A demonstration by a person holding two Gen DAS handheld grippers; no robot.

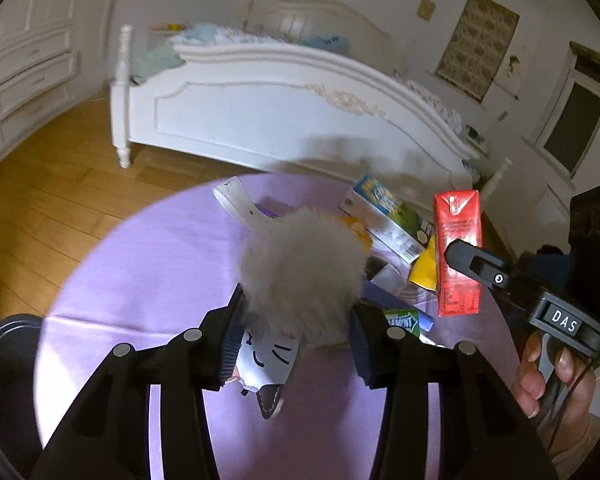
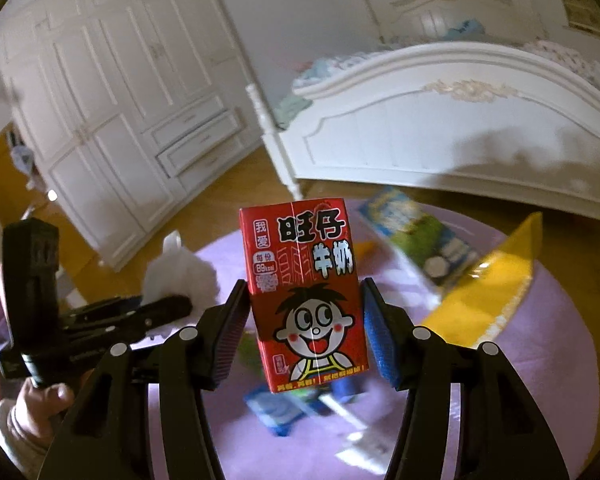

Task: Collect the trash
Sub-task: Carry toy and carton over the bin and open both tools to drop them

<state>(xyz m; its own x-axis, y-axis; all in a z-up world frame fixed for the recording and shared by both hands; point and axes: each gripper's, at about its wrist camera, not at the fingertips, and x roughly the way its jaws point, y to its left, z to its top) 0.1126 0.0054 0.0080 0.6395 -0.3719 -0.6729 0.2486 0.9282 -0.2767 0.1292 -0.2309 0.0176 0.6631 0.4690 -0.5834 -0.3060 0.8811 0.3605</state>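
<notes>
While right gripper (image 2: 306, 336) lifts carton (image 2: 304, 296) above purple surface (image 2: 540, 360), jaws clenched on its sides, keep it upright; left gripper (image 1: 296, 344) grasps plush (image 1: 300, 272); avoid collision between them.

Left half of purple table (image 1: 132, 272) looks free; litter pile (image 1: 388, 220) crowds right.

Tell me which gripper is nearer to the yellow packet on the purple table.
Right. The right gripper, shut on the red milk carton, is above the table just beside the yellow packet; the left gripper, shut on the fluffy toy, is farther off.
</notes>
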